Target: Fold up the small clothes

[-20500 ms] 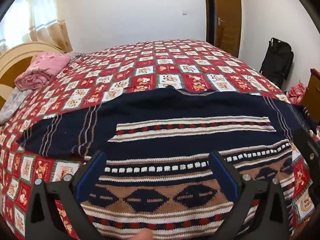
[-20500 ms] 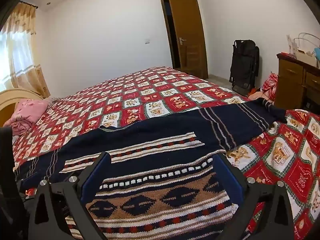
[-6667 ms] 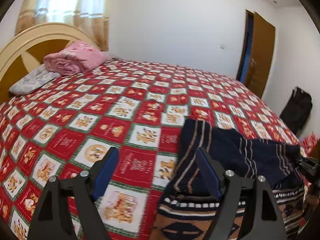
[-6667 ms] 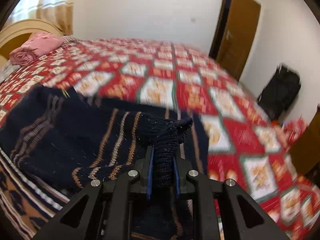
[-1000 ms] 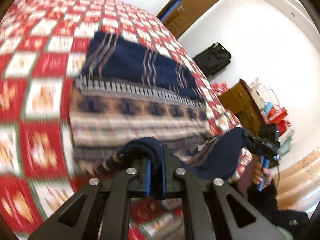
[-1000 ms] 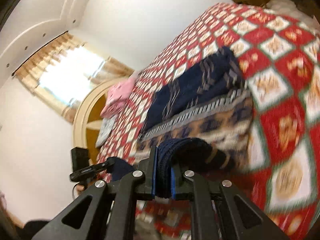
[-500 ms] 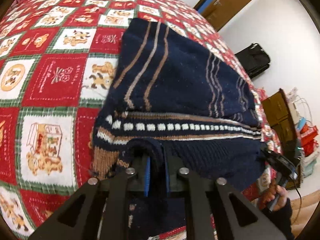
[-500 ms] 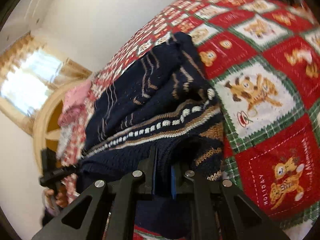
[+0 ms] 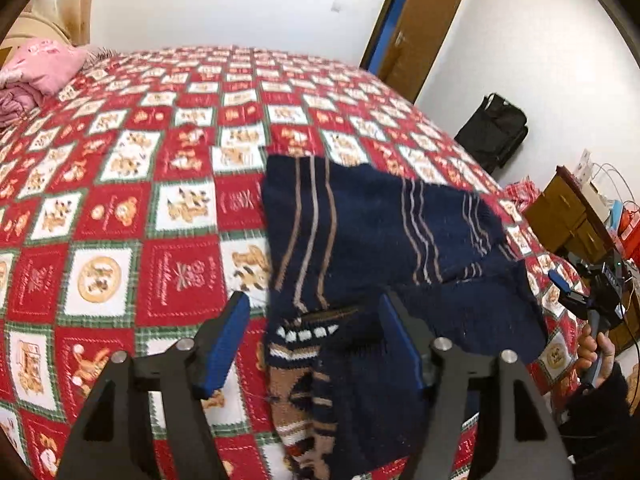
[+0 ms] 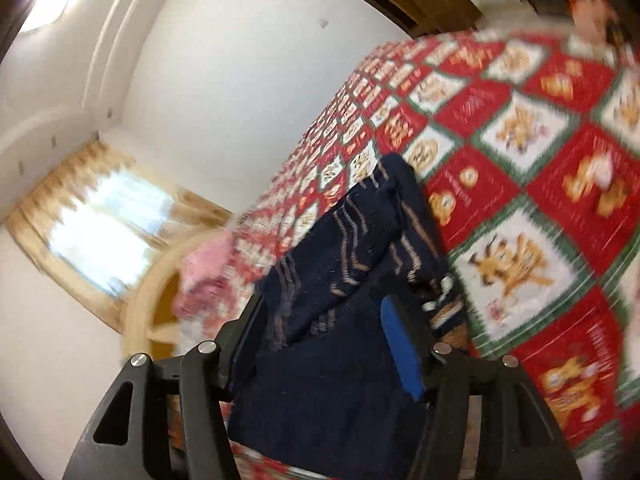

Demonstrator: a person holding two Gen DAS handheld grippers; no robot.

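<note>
A navy knitted sweater (image 9: 372, 232) with tan and white stripes lies folded on the red patchwork bedspread (image 9: 120, 208). Its patterned hem corner (image 9: 300, 360) sits below my left gripper (image 9: 316, 332), whose jaws are opening with the blue pads clear of the knit. At the far right of the left wrist view, a hand holds my right gripper (image 9: 560, 286) at the sweater's other corner. The right wrist view is blurred. There the sweater (image 10: 360, 264) runs between the spreading jaws of my right gripper (image 10: 320, 324), loose and not pinched.
A pink folded blanket (image 9: 40, 68) lies by the headboard at the far left. Beyond the bed are a wooden door (image 9: 424, 32), a black bag (image 9: 496, 132) on the floor and a wooden desk (image 9: 568, 216) at the right.
Both grippers were shut on the sweater's edge and carried it over the far half. Now both have opened and let go, and the sweater lies folded on the bed.
</note>
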